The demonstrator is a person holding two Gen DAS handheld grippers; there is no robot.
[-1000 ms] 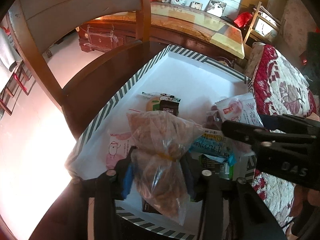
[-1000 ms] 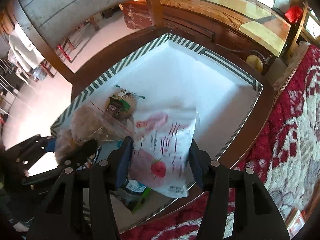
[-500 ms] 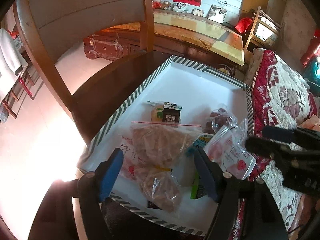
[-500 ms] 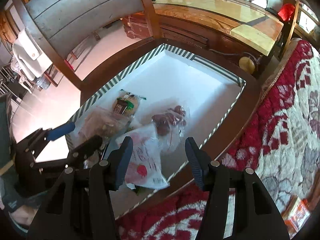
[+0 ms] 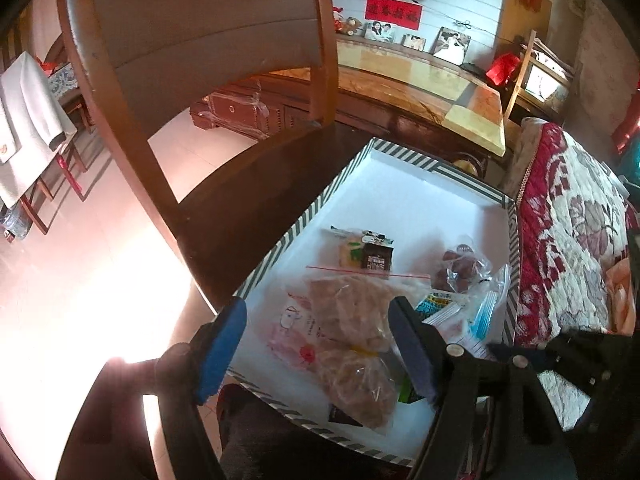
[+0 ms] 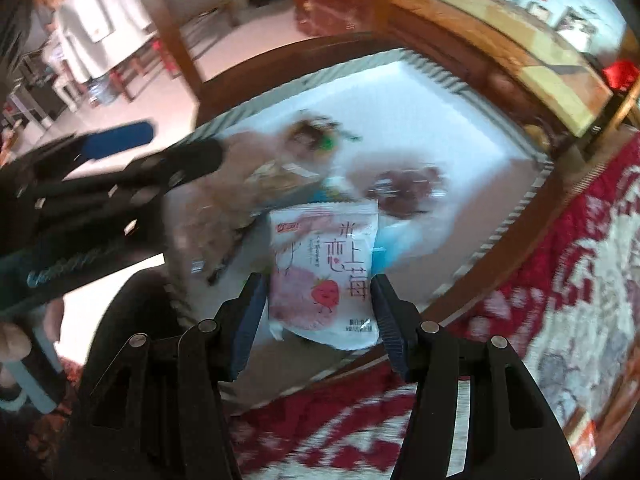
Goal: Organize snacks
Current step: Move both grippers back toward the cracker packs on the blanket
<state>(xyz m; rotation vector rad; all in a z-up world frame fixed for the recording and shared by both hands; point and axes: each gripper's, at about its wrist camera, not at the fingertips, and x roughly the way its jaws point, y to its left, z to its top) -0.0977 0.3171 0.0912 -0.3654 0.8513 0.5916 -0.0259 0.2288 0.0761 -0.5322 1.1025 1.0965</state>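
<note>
A white box with a striped rim (image 5: 304, 220) sits on a dark wooden chair seat and holds snacks. A clear bag of brown snacks (image 5: 352, 336) lies at its near end, between the spread fingers of my left gripper (image 5: 320, 348), which is open and empty above it. A small yellow and black packet (image 5: 364, 254) and a bag of dark red fruit (image 5: 460, 270) lie further in. My right gripper (image 6: 320, 312) is shut on a white and pink strawberry packet (image 6: 324, 272), held over the box's near edge. The right wrist view is blurred.
The chair's back (image 5: 200, 40) rises behind the box on the left. A red floral quilt (image 5: 568, 240) borders the box on the right. A long wooden cabinet (image 5: 400, 80) with photo frames stands behind. The floor on the left is brightly lit.
My left gripper let go of the brown snack bag and drew back and up, open. My right gripper released the strawberry packet half a second ago and is now shut on it again.
</note>
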